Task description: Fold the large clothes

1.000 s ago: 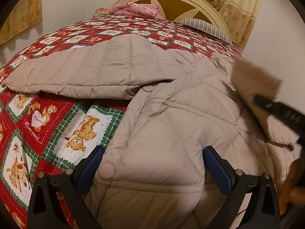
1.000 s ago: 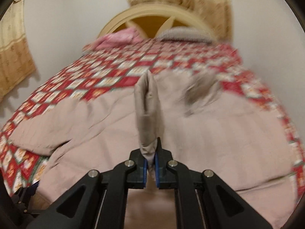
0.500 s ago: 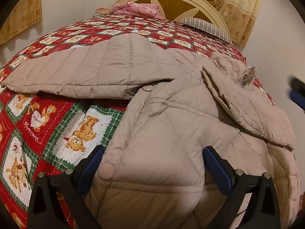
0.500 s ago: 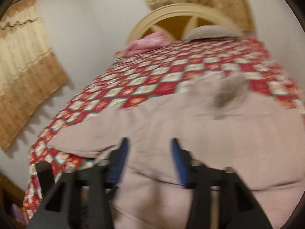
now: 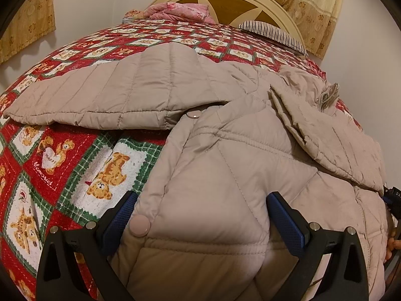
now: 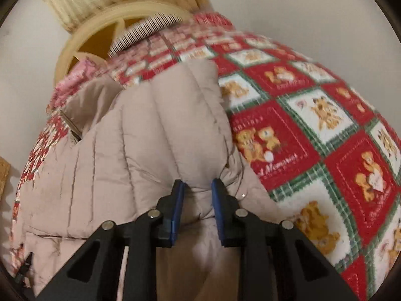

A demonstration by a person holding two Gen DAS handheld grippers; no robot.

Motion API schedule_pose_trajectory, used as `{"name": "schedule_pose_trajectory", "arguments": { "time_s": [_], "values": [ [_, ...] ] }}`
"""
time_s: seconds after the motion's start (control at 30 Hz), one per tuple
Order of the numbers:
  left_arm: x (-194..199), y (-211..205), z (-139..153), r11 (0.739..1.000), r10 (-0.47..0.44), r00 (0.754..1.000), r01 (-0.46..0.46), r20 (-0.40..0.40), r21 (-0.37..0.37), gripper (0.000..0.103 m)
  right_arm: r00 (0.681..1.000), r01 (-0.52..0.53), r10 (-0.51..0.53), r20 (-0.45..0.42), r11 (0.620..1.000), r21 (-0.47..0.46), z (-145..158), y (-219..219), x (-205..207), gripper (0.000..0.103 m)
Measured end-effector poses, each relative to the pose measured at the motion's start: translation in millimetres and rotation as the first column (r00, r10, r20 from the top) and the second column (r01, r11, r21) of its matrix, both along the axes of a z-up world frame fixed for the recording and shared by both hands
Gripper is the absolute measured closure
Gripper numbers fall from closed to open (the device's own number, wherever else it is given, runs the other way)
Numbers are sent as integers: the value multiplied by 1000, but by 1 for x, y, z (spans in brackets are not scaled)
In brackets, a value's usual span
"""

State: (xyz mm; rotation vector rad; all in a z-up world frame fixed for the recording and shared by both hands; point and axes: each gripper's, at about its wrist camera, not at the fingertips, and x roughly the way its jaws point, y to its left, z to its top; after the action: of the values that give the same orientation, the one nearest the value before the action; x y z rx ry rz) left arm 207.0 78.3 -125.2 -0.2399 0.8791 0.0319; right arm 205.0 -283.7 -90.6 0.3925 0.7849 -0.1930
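A: Between the right gripper's [image 6: 195, 209] blue pads [image 6: 176, 208] sits a bunched ridge of the beige quilted puffer jacket [image 6: 130, 150]; the jaws are narrow and closing, and whether the pads already bite the cloth cannot be told through the blur.

B: And the left gripper [image 5: 200, 218]?

A: Spread wide, fingers [image 5: 285, 218] straddling a padded panel near the pink snap button [image 5: 139, 226], pressing on nothing and holding nothing.

B: Where does the garment lie?

A: Spread out on the red-and-green teddy-bear bedspread [image 5: 62, 170], near the foot of the bed. One sleeve [image 5: 112, 95] stretches flat out to the left, unfolded. On the right, a panel [image 5: 333, 140] lies laid over the jacket's body. The headboard [image 5: 238, 2] and striped pillow [image 5: 273, 32] are well apart from it.

B: Progress?

A: Judged early. One side looks turned in; the outstretched sleeve and the lengthwise folds appear not yet done.

B: Appearance of the material?

A: Thick, puffy, stitched in channels and diamonds, faintly soiled. Likely to spring back, so folds may not hold flat.
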Motion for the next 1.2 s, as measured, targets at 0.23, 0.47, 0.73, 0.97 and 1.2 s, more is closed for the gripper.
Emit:
{"name": "schedule_pose_trajectory", "arguments": {
  "time_s": [0.23,0.47,0.73,0.97,1.2],
  "values": [
    [-3,3,4,997,-69,997,70,-41,14,1,1000,5,-8,-23,989,-146,5,25,0,73],
    [-54,161,62,890,437,887,-402,151,-213,1,999,-16,18,33,998,-56,0,3,-7,55],
    [-22,308,43,676,716,697,-702,-23,-224,1,999,-30,33,31,997,-77,0,9,-4,47],
    [17,316,5,659,714,691,-717,-110,-225,1,999,-34,36,21,995,-95,0,12,-3,44],
    [40,300,4,765,632,774,-630,-31,-133,53,999,-35,37,20,994,-100,-1,13,-2,43]
  ]
}}
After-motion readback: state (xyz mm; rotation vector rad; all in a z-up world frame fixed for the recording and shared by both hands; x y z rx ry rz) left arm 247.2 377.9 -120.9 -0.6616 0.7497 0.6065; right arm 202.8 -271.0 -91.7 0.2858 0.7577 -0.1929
